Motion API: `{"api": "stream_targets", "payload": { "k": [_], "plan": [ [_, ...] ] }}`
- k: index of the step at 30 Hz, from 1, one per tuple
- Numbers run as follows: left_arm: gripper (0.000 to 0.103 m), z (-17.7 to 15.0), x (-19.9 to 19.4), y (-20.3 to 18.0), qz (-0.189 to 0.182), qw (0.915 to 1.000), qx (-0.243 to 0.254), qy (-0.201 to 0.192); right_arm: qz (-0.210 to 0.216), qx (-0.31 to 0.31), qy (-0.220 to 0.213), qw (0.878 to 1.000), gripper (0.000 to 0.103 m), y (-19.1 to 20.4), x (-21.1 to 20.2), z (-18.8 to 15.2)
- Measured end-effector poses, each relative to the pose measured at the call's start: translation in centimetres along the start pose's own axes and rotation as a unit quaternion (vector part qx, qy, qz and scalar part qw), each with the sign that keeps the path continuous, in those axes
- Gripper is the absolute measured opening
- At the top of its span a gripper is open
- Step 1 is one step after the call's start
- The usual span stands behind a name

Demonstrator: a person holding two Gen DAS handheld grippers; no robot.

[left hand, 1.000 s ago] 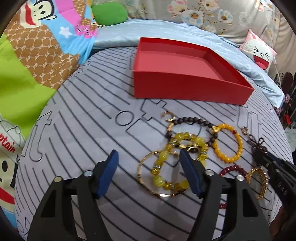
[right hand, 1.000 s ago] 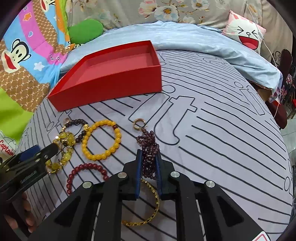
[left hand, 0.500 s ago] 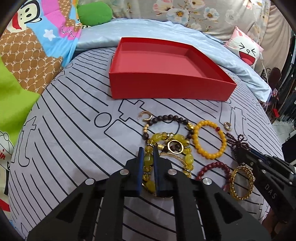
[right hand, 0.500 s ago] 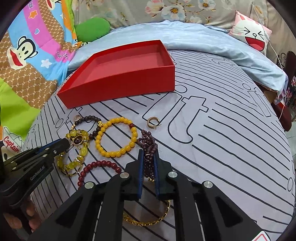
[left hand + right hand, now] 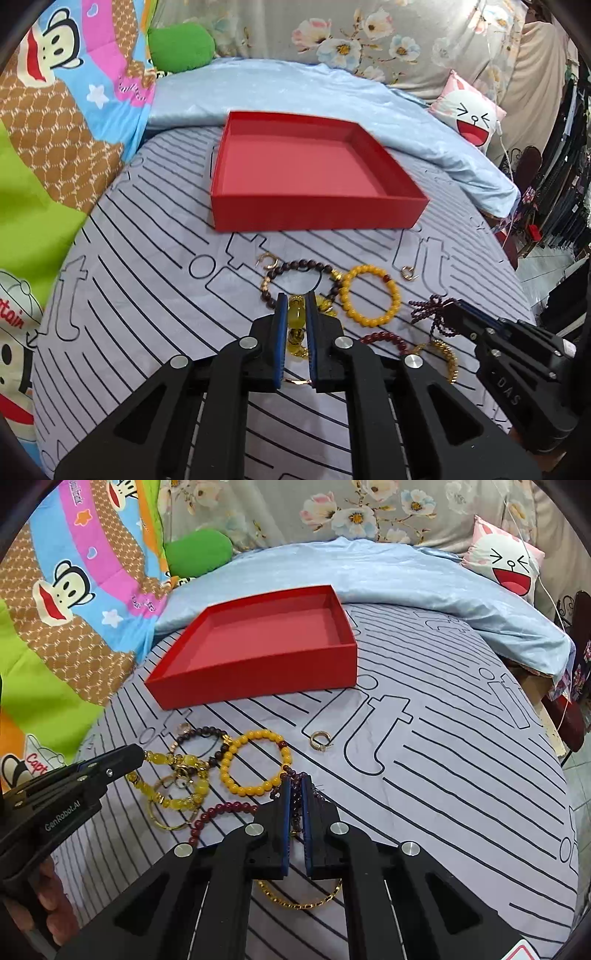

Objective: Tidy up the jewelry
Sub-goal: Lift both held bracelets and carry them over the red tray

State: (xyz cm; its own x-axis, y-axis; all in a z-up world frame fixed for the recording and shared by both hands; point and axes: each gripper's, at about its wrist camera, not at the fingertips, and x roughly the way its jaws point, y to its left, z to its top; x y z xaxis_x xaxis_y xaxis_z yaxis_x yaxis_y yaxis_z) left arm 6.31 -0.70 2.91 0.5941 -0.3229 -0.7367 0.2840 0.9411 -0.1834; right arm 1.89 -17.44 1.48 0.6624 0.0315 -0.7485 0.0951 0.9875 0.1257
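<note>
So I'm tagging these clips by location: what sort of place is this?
Most likely a bedroom at home, with the work done on a bed. The striped grey sheet is spread over it, a light blue quilt is bunched behind, and a cartoon face cushion leans on floral fabric.

A grey sheet (image 5: pixel 147 295) printed with black lines is spread across the bed. Behind it a pale blue quilt (image 5: pixel 280 88) is bunched, flanked by a cartoon-monkey blanket (image 5: pixel 66 81), a green cushion (image 5: pixel 181 48) and a laughing-face pillow (image 5: pixel 471 118); floral fabric (image 5: pixel 351 33) is hung behind.
</note>
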Motion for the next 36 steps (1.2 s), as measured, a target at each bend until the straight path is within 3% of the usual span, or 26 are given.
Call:
{"api": "stream_targets", "payload": {
  "k": [11,20,28,36],
  "plan": [
    [0.009,4.0,-2.8,-1.7,-0.032,0.9986,0.031,-0.028,0.035,-0.008,-0.022,0.999,0.005,0.7,-2.3,3.9],
    [0.009,12.6,-1.9,-2.2,-0.064,0.9938,0.058,-0.069,0.058,-0.041,-0.034,0.997,0.005,1.5,-0.2,12.7],
    [0.009,21.5,5.6,0.6,-0.081,0.9948,0.030,-0.055,0.075,-0.032,-0.004,0.997,0.005,0.9,7.6,21.3],
    [0.009,24.7,14.2,2.4,-0.059,0.9972,0.036,-0.028,0.062,-0.031,0.031,0.997,0.005,1.0,17.0,25.3]
  ]
}}
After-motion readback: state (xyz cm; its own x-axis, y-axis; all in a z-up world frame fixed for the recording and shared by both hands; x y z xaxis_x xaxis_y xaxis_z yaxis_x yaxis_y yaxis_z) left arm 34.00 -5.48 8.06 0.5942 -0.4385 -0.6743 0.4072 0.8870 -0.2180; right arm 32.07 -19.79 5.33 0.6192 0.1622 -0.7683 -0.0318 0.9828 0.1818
